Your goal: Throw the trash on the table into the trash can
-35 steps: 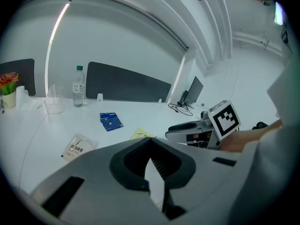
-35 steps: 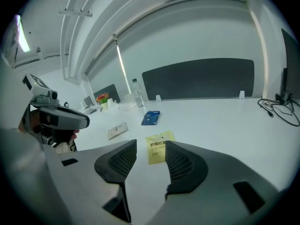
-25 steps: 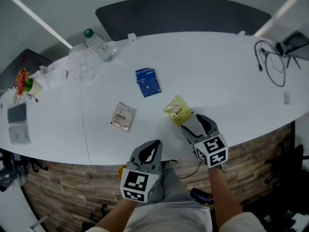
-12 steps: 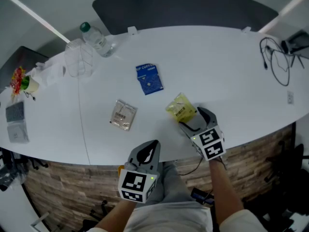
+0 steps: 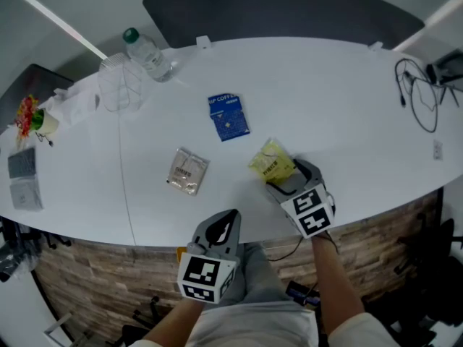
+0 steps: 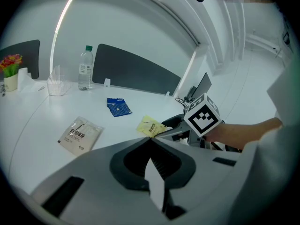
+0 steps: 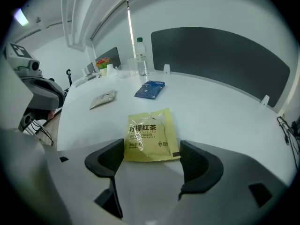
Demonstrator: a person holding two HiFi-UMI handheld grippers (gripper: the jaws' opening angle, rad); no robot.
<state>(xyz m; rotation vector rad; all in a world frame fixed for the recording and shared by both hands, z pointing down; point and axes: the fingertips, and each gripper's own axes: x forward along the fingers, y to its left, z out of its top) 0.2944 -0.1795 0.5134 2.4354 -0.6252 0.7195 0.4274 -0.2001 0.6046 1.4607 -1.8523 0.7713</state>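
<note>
Right gripper (image 7: 151, 154) fingers, just opened, flank yellow packet (image 7: 150, 134); left gripper (image 6: 149, 142) fingers seemingly together

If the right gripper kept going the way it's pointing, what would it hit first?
Probably the crinkled yellow tea sachet lying flat on the white table. Its near edge sits between the right gripper's open fingers.

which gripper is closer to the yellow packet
Right. The right gripper, jaws just opened wide, straddles the near end of the yellow packet without gripping it; the left gripper, shut, hangs at the near edge of the table, well short of it.
</note>
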